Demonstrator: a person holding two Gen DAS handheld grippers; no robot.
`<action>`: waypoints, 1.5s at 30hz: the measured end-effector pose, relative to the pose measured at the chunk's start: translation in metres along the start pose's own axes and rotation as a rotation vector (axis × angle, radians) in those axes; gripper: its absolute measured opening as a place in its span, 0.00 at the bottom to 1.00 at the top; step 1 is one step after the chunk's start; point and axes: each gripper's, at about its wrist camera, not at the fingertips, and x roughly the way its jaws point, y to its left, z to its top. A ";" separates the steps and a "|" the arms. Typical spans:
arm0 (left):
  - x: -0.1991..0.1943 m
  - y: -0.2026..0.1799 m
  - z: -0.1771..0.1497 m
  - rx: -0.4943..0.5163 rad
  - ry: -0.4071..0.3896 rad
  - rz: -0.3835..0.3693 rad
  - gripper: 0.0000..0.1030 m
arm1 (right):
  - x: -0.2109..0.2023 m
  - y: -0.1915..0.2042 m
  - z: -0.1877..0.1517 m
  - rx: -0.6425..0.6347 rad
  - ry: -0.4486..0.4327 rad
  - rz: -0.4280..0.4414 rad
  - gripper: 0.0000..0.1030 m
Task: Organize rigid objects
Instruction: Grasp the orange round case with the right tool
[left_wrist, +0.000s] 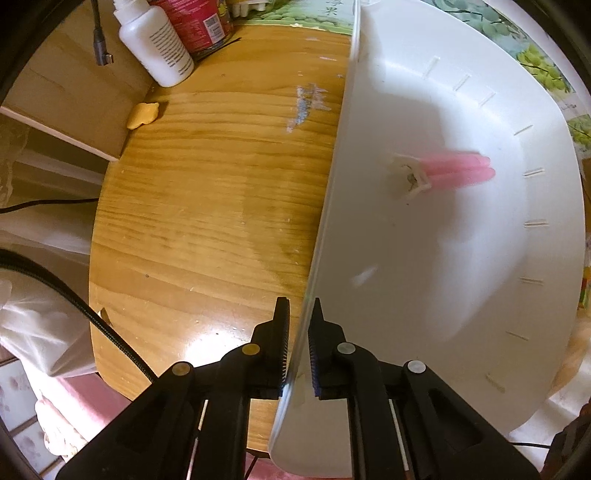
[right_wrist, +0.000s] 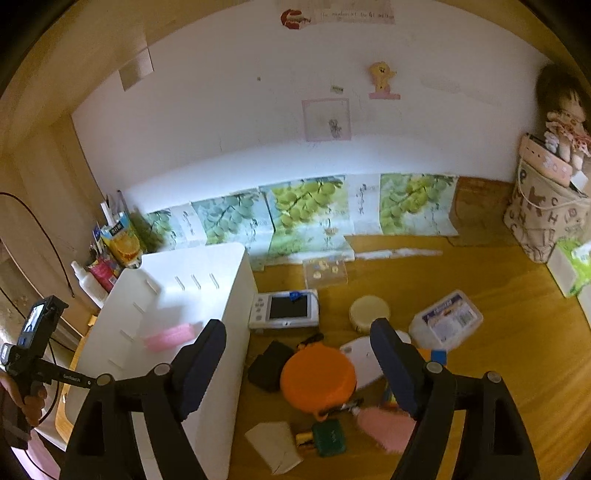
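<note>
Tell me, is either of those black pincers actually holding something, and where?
The left tool pinches the white bin by the thin rim of its side wall. The right tool is open and holds nothing.

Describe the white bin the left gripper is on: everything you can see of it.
The white bin is a smooth, plastic-looking rectangular tub with short slots along its walls. It stands on the wooden table, left of the clutter. Inside lies a pink object, blurred, with a whitish piece at one end. The left gripper straddles its near rim, one finger inside, one outside; whether it is clamped is unclear.
</note>
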 end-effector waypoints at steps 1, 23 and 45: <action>0.000 0.000 -0.001 -0.005 -0.001 0.006 0.11 | 0.001 -0.003 0.001 -0.007 -0.004 0.007 0.79; -0.003 -0.009 -0.007 -0.063 -0.017 0.094 0.18 | 0.065 -0.023 -0.028 -0.202 0.120 0.084 0.79; -0.002 -0.007 -0.007 -0.088 -0.008 0.110 0.20 | 0.103 0.007 -0.061 -0.506 0.180 0.013 0.84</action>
